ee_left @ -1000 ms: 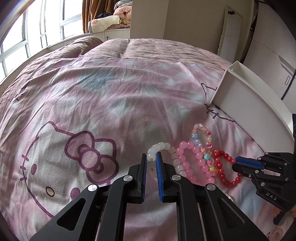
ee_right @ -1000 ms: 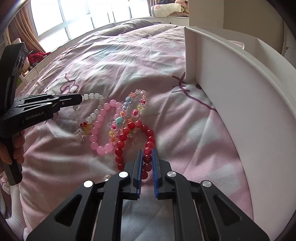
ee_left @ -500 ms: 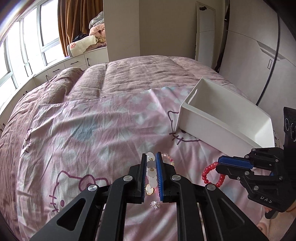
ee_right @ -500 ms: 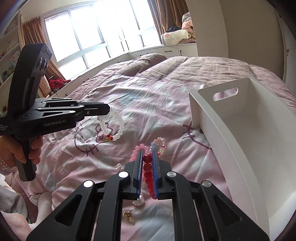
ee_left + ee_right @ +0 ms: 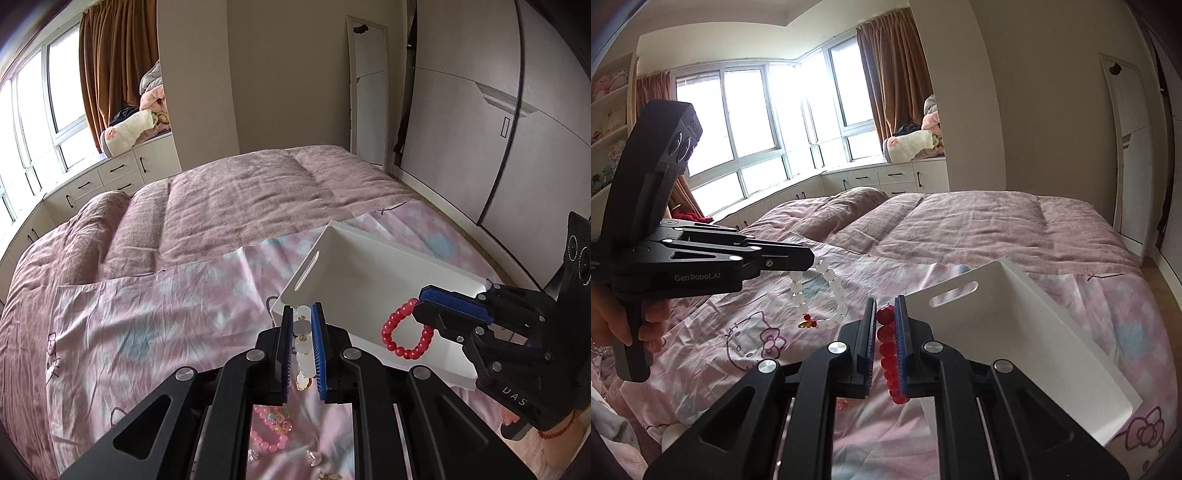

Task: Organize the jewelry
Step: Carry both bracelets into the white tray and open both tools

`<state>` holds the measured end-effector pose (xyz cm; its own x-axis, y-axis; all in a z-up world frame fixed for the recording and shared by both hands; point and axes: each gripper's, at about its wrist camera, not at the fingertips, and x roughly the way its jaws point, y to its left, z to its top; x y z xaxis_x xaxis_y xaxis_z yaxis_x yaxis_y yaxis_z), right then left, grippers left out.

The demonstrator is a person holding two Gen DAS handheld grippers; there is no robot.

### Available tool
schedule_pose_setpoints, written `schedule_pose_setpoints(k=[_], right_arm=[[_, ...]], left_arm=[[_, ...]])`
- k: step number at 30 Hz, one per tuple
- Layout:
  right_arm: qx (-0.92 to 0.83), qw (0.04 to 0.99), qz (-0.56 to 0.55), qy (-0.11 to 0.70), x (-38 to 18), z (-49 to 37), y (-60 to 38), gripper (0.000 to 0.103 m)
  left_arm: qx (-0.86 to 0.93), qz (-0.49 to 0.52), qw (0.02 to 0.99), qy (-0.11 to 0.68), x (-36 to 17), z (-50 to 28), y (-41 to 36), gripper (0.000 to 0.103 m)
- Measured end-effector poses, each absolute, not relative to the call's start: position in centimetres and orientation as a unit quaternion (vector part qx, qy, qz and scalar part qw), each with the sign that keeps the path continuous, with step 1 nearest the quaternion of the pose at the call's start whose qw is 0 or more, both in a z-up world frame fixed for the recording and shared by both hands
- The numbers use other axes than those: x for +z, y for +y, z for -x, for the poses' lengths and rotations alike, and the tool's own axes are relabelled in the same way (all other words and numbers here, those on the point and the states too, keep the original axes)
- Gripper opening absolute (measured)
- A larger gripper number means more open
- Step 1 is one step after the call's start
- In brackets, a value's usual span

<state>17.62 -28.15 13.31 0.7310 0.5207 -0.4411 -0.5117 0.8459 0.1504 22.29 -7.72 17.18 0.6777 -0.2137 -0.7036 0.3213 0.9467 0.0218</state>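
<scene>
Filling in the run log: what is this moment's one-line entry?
left gripper: shut on white bracelet | right gripper: shut on red bracelet | both lifted off bed | bin: empty

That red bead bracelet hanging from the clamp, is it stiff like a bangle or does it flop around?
Probably floppy: the red bead bracelet droops below the right gripper as a sagging loop of separate beads. It likely swings when moved, as it hangs free above the white tray. The round, glossy beads could slip, though the jaws are shut on several of them.
</scene>
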Motion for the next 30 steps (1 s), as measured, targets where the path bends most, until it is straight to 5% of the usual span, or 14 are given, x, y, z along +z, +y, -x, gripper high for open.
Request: schedule_pose_setpoints(k=[14, 30], right_arm=[[0.206, 0.943, -0.022, 0.261, 12.5, -20.9, -35.7, 0.010], [0.183, 0.933, -0.011, 0.310, 9.3, -22.8, -36.2, 0.010]], left_arm=[[-0.191, -0.070, 0.903, 0.378, 15.7, -27.2, -18.6, 0.015], [-0.173, -0.013, 0.898, 0.405, 8.3, -30.4, -20.5, 0.016]])
